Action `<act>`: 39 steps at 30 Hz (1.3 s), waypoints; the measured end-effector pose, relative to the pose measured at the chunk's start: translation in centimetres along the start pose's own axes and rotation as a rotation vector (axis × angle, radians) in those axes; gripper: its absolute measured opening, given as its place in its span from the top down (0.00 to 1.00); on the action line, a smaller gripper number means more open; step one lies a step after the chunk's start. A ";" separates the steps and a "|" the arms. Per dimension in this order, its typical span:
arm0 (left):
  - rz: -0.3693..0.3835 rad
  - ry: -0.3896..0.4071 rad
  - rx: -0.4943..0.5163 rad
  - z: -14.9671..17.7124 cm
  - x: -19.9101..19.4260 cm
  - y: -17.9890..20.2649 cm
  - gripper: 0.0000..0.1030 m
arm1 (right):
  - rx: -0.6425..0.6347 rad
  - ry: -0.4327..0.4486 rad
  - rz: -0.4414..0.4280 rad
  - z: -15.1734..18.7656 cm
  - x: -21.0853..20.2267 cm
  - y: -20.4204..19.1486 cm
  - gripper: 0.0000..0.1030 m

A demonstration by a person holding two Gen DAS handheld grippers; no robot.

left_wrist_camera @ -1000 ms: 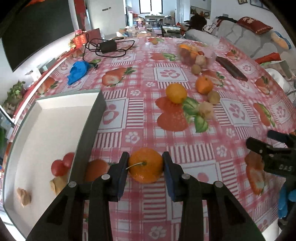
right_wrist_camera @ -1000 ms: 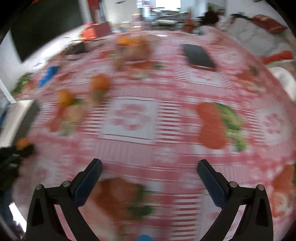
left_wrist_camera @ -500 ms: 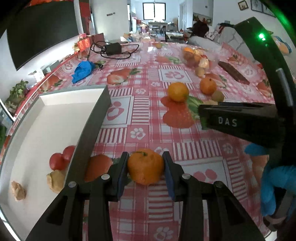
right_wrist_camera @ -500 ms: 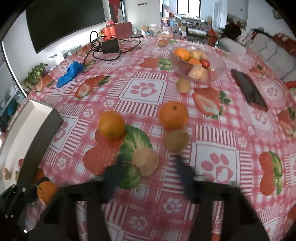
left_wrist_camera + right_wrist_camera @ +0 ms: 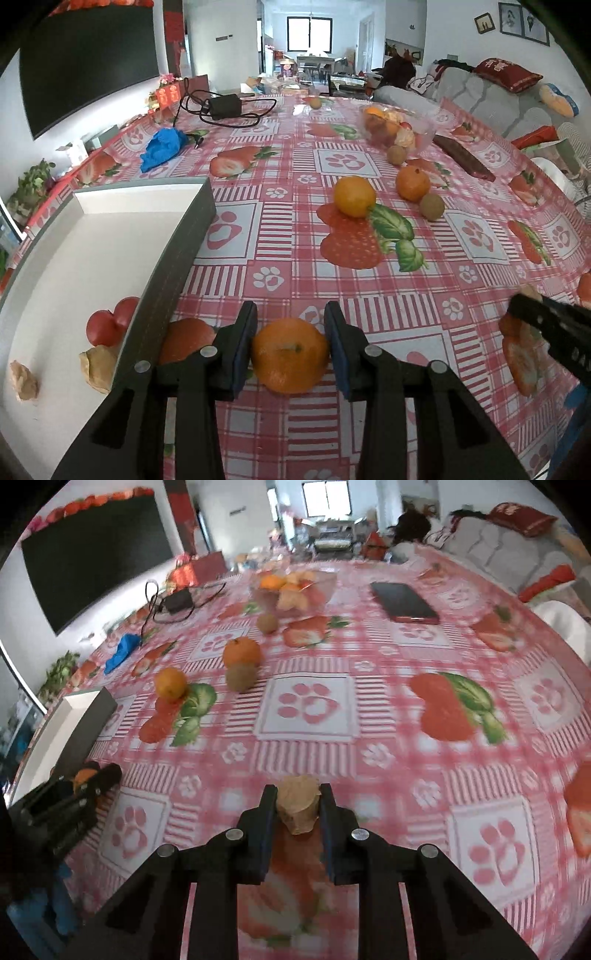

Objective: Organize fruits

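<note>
Left gripper (image 5: 290, 349): jaws clamped on a round orange tangerine (image 5: 290, 355) beside the grey-walled white tray (image 5: 177, 254). Right gripper (image 5: 298, 814): jaws closed on a tan, papery-husked fruit (image 5: 297, 805).

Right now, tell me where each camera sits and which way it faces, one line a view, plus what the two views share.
Left wrist: sits on the left gripper, looking forward and down over the table beside the white tray; its own fingers grip an orange, and the right gripper's black tip shows at the right edge.
Right wrist: sits on the right gripper, facing across the tablecloth; its fingers clamp a tan dried fruit.
Shared: the left gripper with its orange, the tray, the loose oranges, the fruit bowl.
</note>
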State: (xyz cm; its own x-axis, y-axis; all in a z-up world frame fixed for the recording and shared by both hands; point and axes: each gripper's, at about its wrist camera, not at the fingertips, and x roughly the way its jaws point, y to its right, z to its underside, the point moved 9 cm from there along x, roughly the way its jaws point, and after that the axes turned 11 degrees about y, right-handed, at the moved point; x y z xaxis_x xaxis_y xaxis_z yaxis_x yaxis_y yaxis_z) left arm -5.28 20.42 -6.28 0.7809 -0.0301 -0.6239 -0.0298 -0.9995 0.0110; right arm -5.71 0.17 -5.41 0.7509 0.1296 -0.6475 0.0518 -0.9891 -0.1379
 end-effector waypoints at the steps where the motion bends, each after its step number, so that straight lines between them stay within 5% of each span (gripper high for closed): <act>1: 0.001 0.002 -0.001 0.0 -0.1 0.0 0.60 | 0.000 0.006 0.006 0.1 -0.2 0.1 0.77; 7: 0.006 0.010 0.001 0.0 -0.3 0.1 0.60 | -0.067 0.058 0.065 0.2 -0.1 -0.5 0.77; 39: 0.003 0.011 0.004 0.0 -0.3 0.2 0.60 | -0.033 0.065 0.036 0.3 -0.2 -0.4 0.77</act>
State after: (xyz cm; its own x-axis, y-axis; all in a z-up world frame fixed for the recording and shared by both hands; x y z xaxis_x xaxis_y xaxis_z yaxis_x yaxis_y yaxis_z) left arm -5.51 20.22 -6.15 0.7875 -0.0329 -0.6154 -0.0342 -0.9994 0.0097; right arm -6.04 0.53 -5.45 0.7936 0.0904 -0.6016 0.0449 -0.9949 -0.0902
